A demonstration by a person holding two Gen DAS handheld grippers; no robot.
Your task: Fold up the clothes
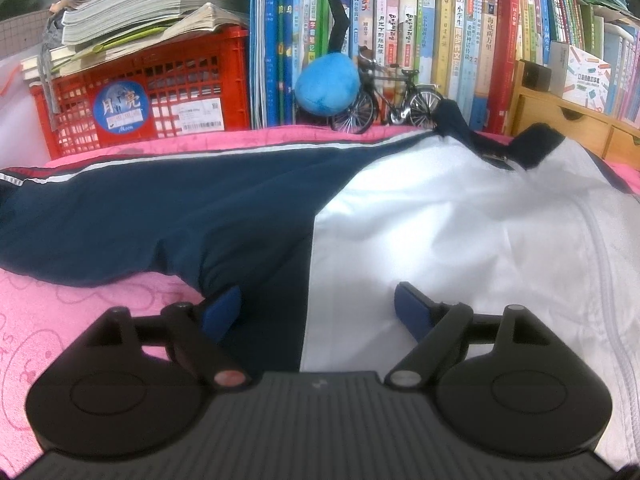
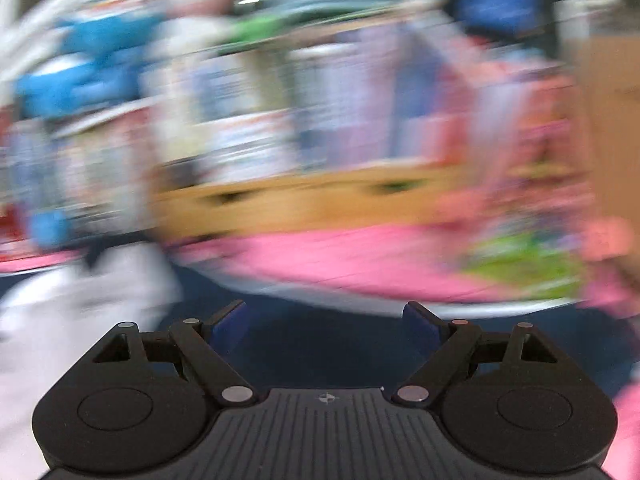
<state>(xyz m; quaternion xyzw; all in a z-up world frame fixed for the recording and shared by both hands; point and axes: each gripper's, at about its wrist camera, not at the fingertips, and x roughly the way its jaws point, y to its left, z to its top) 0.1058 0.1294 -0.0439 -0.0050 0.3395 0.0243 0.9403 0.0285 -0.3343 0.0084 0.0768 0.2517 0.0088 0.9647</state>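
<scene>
**A:** so where are we at with the folding? The jacket (image 1: 360, 208) (white body, navy sleeves) is spread on the pink cloth (image 1: 80, 304) covering the surface, collar toward the bookshelf (image 1: 440, 40). One navy sleeve (image 1: 140, 208) is stretched way out to the left, so I'd say no fold is in yet.

**B:** agreed, looks like the setup stage. The left claw (image 1: 318, 312) hangs low over the seam where navy meets white, jaws spread wide, nothing pinched between them.

**A:** and the right claw (image 2: 326, 324)? That view is pure blur.

**B:** yeah, background's smeared, but the fingers themselves are sharp: wide apart too, empty, with dark navy fabric under them. Can't tell exactly which part of the jacket that is.

**A:** next move then?

**B:** my guess: grab that sleeve out near its cuff and bring it across the white body. Needs a real bite on the fabric, thin slippery stuff like that will probably slide out of a lazy pinch.
</scene>
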